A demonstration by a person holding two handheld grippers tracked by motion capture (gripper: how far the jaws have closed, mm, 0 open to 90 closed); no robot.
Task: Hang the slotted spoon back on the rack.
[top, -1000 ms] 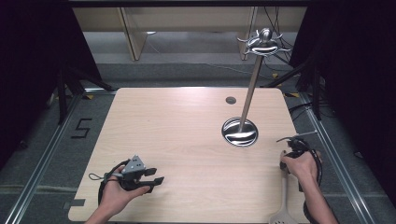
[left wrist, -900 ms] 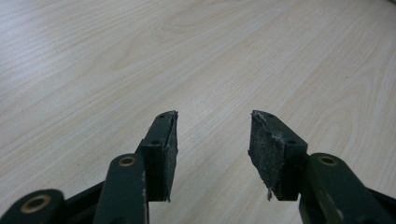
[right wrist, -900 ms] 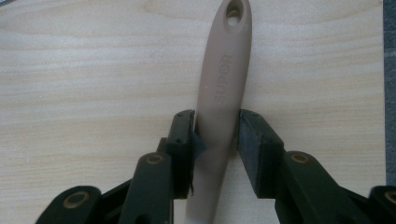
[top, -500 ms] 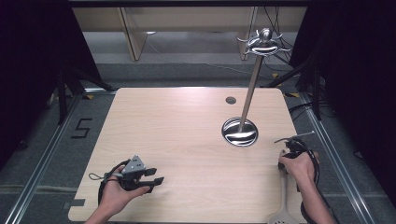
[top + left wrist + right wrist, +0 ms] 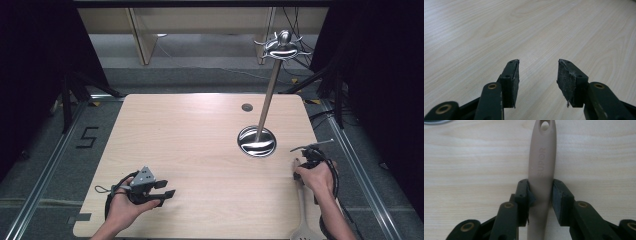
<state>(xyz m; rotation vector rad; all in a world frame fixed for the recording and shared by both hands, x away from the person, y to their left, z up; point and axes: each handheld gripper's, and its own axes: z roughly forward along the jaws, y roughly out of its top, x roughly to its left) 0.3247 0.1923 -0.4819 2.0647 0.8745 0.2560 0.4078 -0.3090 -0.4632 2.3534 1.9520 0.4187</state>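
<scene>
A beige spatula (image 5: 301, 210) lies near the table's right front corner, with its slotted head at the front edge. Its handle (image 5: 542, 152), pierced by a hanging hole, points away from the person. My right gripper (image 5: 300, 174) points down over that handle. In the right gripper view both pads of the right gripper (image 5: 540, 192) press on the handle's sides, and the jaws have just been closing on it. My left gripper (image 5: 167, 189) rests low at the front left. Its jaws stand apart in the left gripper view (image 5: 537, 75), with bare wood between them.
A shiny metal stand rises right of centre, with a round base (image 5: 256, 141) and hooks at the top (image 5: 281, 46). A small dark grommet (image 5: 246, 107) sits in the wooden table (image 5: 190, 130) near the far edge. Dark curtains flank the table.
My right hand has shifted slightly over the upper end of the spatula's handle. The left hand and its gripper have stayed where they were.
</scene>
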